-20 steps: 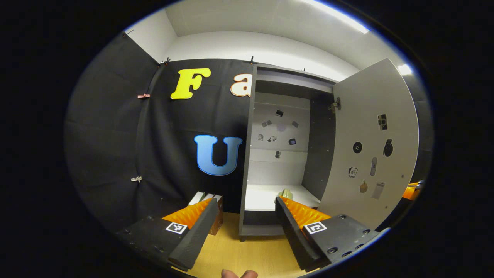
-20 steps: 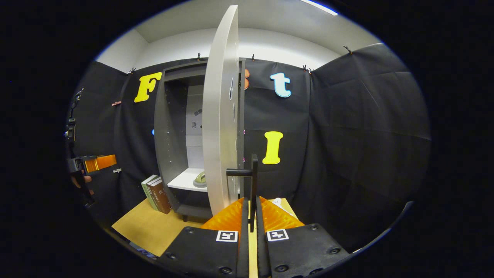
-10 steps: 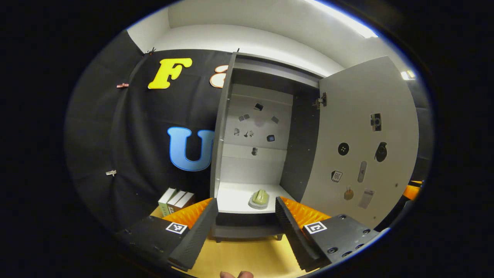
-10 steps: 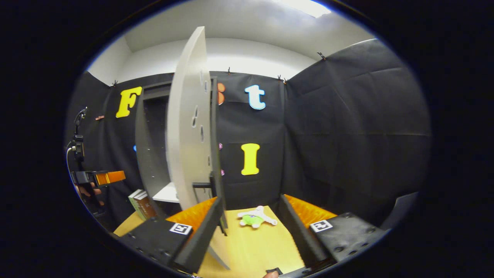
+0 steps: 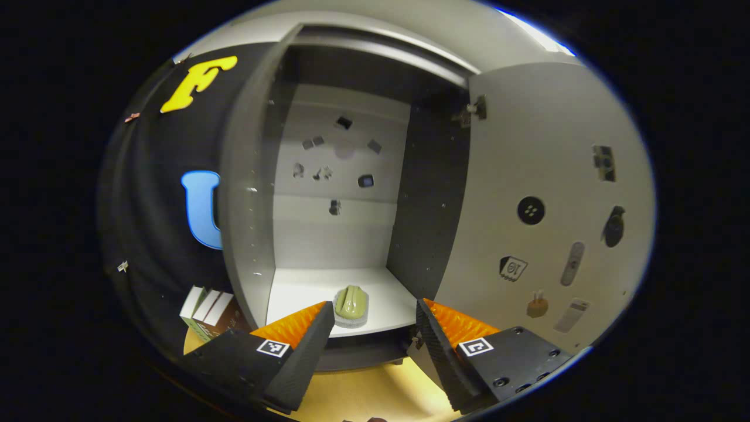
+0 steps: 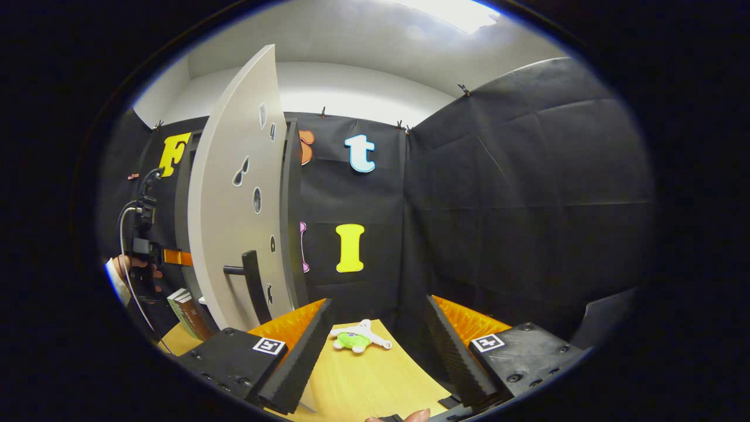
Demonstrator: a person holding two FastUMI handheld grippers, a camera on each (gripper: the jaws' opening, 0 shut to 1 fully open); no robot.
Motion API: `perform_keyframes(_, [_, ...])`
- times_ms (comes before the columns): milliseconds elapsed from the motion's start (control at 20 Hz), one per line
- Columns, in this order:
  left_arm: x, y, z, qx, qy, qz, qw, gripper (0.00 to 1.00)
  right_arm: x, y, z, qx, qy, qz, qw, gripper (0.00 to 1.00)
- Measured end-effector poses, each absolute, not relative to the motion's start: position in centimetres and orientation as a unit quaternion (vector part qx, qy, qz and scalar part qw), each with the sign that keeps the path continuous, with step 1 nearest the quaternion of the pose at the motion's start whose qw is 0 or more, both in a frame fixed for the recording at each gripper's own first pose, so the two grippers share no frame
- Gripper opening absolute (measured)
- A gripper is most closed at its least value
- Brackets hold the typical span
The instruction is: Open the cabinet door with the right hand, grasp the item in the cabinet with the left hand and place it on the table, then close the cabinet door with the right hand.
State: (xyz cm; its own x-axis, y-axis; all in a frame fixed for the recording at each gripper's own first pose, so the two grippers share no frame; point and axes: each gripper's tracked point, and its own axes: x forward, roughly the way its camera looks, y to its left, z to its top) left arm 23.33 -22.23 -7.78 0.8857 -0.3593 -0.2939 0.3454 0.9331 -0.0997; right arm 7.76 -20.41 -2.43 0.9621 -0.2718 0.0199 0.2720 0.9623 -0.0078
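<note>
Both tools gape — left tool (image 5: 375, 316) nears the green item (image 5: 350, 303) on the shelf (image 5: 304, 287); a low approach could strike the shelf's edge.

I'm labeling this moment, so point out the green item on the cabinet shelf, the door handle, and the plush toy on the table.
green item (image 5: 350, 302), left gripper view, its domed top.
door handle (image 6: 254, 284), right gripper view, the upright bar.
plush toy (image 6: 356, 338), right gripper view, its body.
</note>
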Motion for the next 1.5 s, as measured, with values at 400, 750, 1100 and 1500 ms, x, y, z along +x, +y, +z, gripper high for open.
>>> perform_keyframes(400, [34.8, -24.2, -15.6, 0.047, 0.246, -0.178, 0.952, 0.86, 8.9, -24.7, -5.2, -0.013, 0.021, -0.155, 0.988, 0.99])
perform_keyframes(750, [40.4, -24.7, -20.4, 0.049, 0.289, -0.156, 0.943, 0.62, 9.5, -27.8, -6.9, -0.013, 0.042, -0.168, 0.985, 0.99])
perform_keyframes(1100, [42.4, -24.4, -21.6, 0.055, 0.284, -0.138, 0.947, 0.32, 9.7, -29.0, -7.8, -0.021, 0.053, -0.174, 0.983, 0.99])
perform_keyframes(1500, [39.8, -23.9, -19.3, 0.060, 0.260, -0.145, 0.953, 0.22, 9.4, -27.1, -7.3, -0.015, 0.048, -0.162, 0.985, 0.99])
